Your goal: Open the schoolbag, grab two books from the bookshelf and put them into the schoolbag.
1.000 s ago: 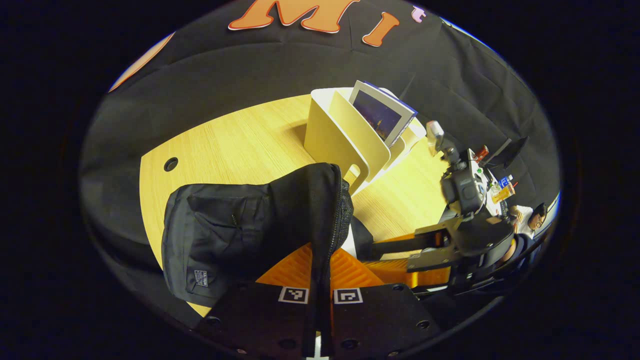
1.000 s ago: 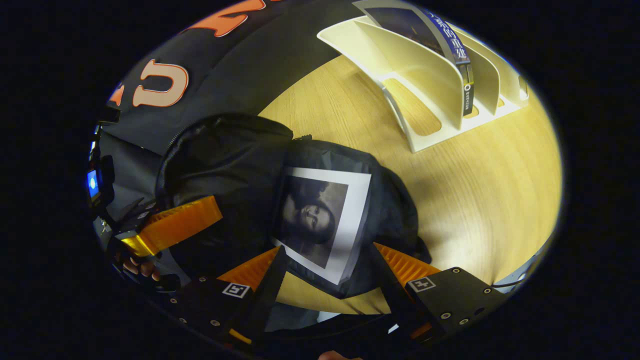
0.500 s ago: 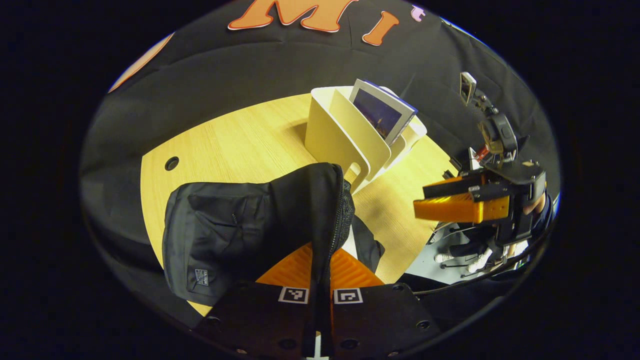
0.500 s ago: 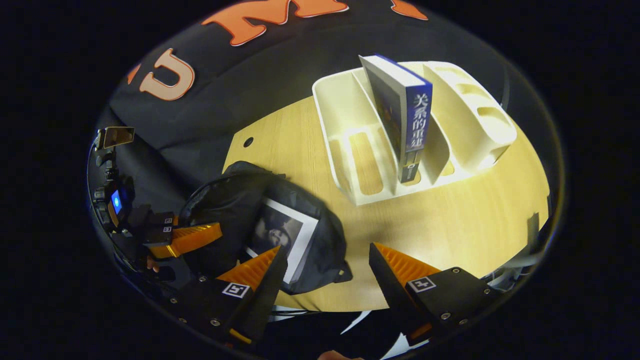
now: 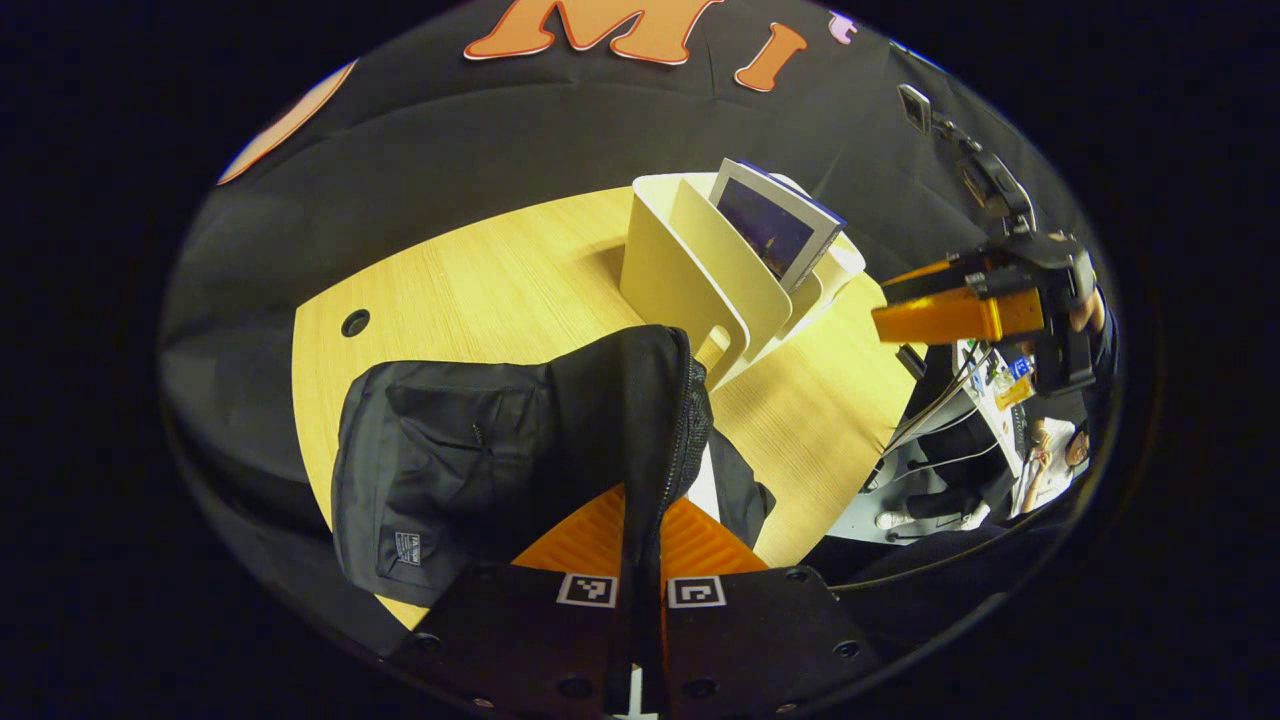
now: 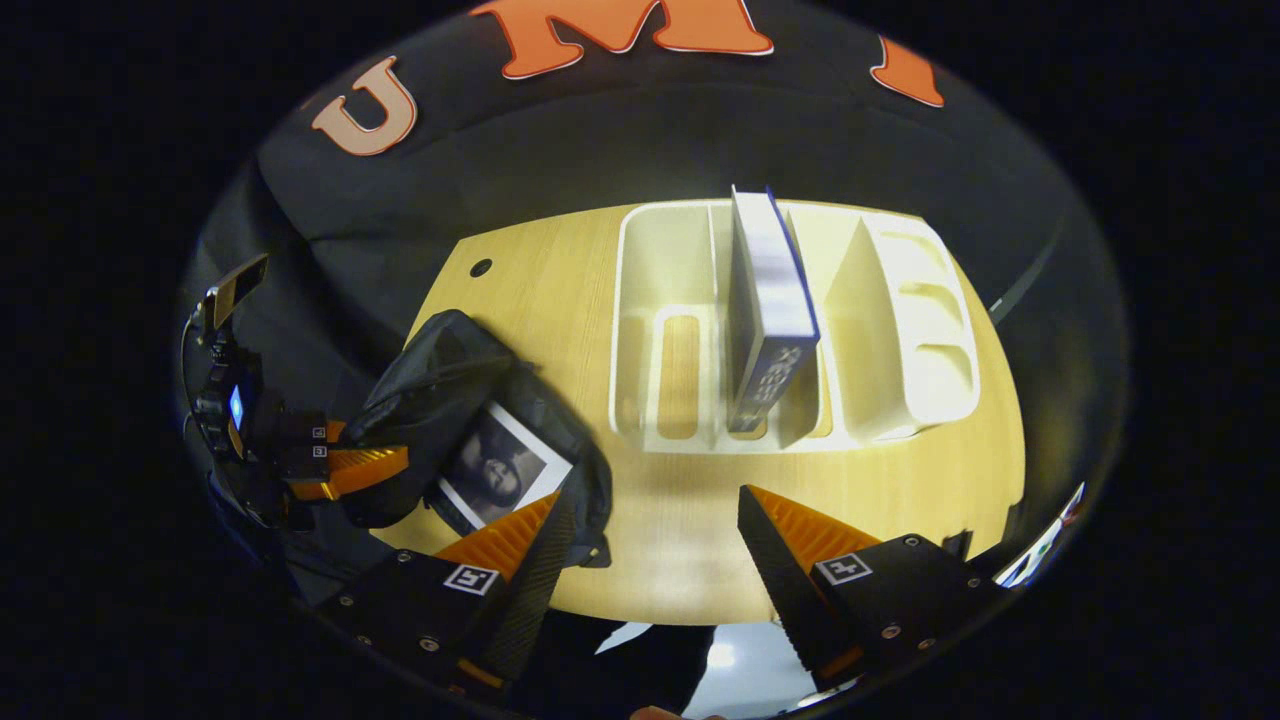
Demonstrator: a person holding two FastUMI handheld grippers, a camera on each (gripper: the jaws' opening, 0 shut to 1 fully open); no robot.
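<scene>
The black schoolbag [image 5: 450,460] lies on the wooden table [image 5: 480,290] with its mouth held up. My left gripper [image 5: 645,510] is shut on the bag's zipper edge. A book with a black-and-white portrait cover [image 6: 495,475] sits in the bag's open mouth [image 6: 450,390]. My right gripper [image 6: 650,530] hovers open and empty above the table's near edge, facing the white bookshelf [image 6: 900,330]. A blue book [image 6: 770,300] stands upright in a middle slot of the shelf. From the left gripper view, the right gripper [image 5: 900,305] hangs to the right of the shelf [image 5: 690,280].
A small round hole [image 6: 481,267] marks the table near its far left corner. The shelf's other slots hold nothing. Bare wood lies between bag and shelf. A hand [image 5: 1085,310] holds the right gripper, and beyond the table's right edge are a floor and cables.
My right gripper has risen away from the bag, empty, and swung to face the bookshelf. The portrait book stays in the bag. My left gripper still holds the bag's edge.
</scene>
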